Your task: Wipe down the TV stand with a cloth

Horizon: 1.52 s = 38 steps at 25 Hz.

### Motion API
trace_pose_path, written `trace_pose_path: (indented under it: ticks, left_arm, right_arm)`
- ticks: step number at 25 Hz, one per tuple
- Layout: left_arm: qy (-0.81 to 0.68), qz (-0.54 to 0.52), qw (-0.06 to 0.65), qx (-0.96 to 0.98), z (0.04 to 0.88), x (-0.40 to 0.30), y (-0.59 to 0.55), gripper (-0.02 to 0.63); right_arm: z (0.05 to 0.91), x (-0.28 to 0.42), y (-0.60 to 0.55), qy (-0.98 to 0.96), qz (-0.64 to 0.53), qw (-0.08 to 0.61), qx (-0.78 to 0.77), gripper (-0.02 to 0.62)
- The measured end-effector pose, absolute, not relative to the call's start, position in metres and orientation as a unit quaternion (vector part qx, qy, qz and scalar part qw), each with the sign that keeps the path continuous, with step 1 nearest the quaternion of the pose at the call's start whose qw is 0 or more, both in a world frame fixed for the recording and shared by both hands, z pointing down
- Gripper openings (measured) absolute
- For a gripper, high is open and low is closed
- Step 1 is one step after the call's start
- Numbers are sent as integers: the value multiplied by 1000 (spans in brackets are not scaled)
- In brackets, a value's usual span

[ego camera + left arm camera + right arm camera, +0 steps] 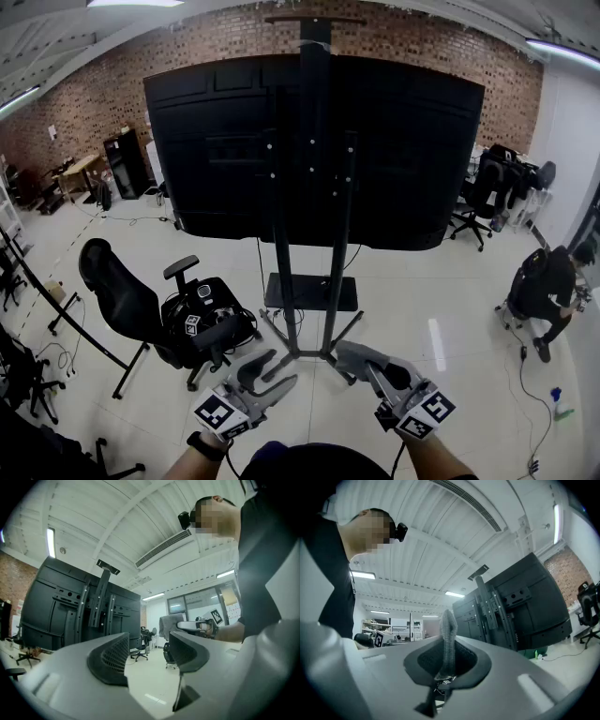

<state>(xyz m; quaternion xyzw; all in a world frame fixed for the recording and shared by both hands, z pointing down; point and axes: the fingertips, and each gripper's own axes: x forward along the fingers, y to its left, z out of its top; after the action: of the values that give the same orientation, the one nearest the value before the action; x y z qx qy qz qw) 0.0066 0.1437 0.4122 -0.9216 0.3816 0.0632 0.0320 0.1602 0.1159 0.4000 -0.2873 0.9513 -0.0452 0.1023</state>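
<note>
"TV stand, where does it sit?"

"In the middle of the head view, on the pale floor just beyond both grippers. Its black uprights carry a big TV, seen from the back. Going across from the left, a black office chair comes first, near the stand's feet."

"And the left gripper?"

"Low down, just left of the stand's base. Its jaws stand apart with nothing between them. In its own view only floor and far-off chairs show through the gap."

"The right gripper?"

"Just beside the left one, clamped on a grey cloth. The cloth rises as a narrow fold from between the pads. In the head view it bunches over the tips, in front of the stand's near foot. I can't tell whether it touches."

"Anything further right?"

"A person in dark clothes, crouched on the floor by the right edge, well apart from the stand."
</note>
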Motion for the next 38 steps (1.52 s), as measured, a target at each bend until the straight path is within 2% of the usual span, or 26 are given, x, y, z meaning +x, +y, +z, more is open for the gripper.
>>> trace_pose_path:
  ticks: [10, 22, 26, 32, 38]
  left_arm:
    - [375, 54, 21, -925, 422, -7, 105, 288]
    - [329, 72, 30, -941, 400, -59, -18, 288]
    - [304, 71, 48, -949, 386, -81, -62, 290]
    - [279, 75, 64, -955, 368, -90, -99, 290]
    - [267, 87, 88, -956, 334, -83, -121, 290]
  right_arm:
    - [407, 142, 76, 950, -53, 106, -290, 17]
    - [390, 83, -36, 937, -33, 109, -330, 17]
    - [359, 52, -79, 931, -19, 144, -334, 17]
    - [333, 34, -113, 927, 8, 148, -346, 17]
    - [313, 45, -144, 929, 68, 98, -350, 17]
